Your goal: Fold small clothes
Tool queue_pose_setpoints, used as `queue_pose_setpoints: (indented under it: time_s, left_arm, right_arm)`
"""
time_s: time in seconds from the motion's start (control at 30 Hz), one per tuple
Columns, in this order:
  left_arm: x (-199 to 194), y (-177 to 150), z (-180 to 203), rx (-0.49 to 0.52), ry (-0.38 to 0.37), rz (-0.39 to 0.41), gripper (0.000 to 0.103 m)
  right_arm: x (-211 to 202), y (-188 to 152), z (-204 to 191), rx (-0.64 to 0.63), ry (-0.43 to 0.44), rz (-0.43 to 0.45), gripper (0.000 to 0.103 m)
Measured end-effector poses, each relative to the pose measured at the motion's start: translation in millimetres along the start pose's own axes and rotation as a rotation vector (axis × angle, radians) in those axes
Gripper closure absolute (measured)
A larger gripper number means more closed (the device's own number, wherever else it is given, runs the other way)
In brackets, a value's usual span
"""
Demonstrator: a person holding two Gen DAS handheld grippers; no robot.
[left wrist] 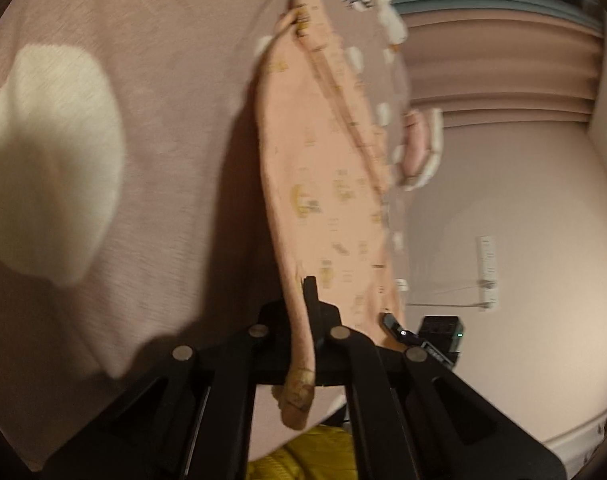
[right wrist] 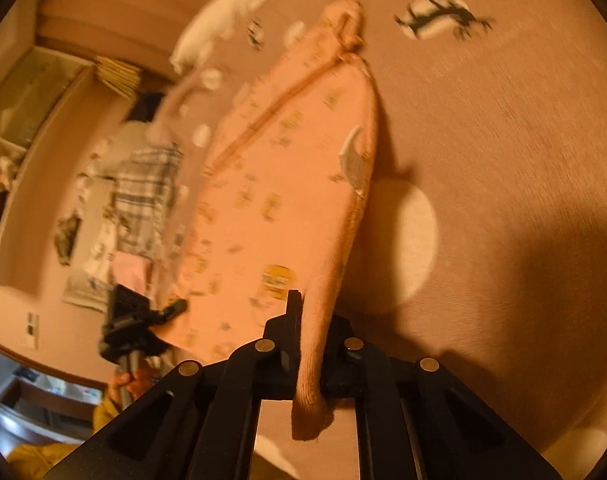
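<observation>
Both jaws pinch blurred pink garment [left wrist: 323, 184], corners hidden between them

Warm, dim indoor light is tinting both views orange-pink. The far areas are blurring, the fisheye lens is bending the edges inside a black rim, and dark shadows are falling on the bedspread [right wrist: 503, 128].

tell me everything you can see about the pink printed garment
The pink garment is a small soft knit piece, peach-pink with little yellow printed motifs and a raised seam along it. It is lifted and stretched between both grippers: the left gripper is shut on one edge, the right gripper on another, with cloth hanging below each. Its far end seems to rest on the dotted mauve bedcover.
</observation>
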State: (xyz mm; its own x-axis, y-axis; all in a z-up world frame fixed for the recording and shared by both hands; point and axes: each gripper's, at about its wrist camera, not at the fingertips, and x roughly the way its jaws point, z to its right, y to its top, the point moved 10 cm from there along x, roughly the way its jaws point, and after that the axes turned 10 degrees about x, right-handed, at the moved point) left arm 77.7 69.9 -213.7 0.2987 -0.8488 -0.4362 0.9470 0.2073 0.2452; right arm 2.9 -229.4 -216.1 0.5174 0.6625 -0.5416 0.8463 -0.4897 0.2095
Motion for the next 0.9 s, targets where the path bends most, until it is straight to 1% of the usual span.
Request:
queue_pose_setpoints:
  time_s: [0.13,0.37,0.57,0.7,0.9]
  left_arm:
    - [-6.5,9.0,22.9,0.036,-0.077,0.041,0.103]
    - [-4.7,24.4,40.1,0.069,-0.117,0.065,0.103]
    - [-4.7,52.4,67.0,0.139,-0.125,0.101,0.103]
    - [-7.6,72.6,77.0,0.154,-0.13,0.146,0.103]
    - [-6.6,111.4,89.1,0.155,-0.138,0.203,0.103]
  right_arm:
    - [-9.8,6.5,-20.3,-0.025,0.079,0.033,0.094]
    - [-12.1,20.3,-53.8,-0.07,0.19,0.085,0.094]
    - [-15.1,42.6,-85.4,-0.13,0.248,0.136,0.094]
    - [-22.1,64.4,-101.8,-0.157,0.267,0.198,0.094]
    - [-29.2,98.9,-115.5,-0.183,0.251,0.269,0.094]
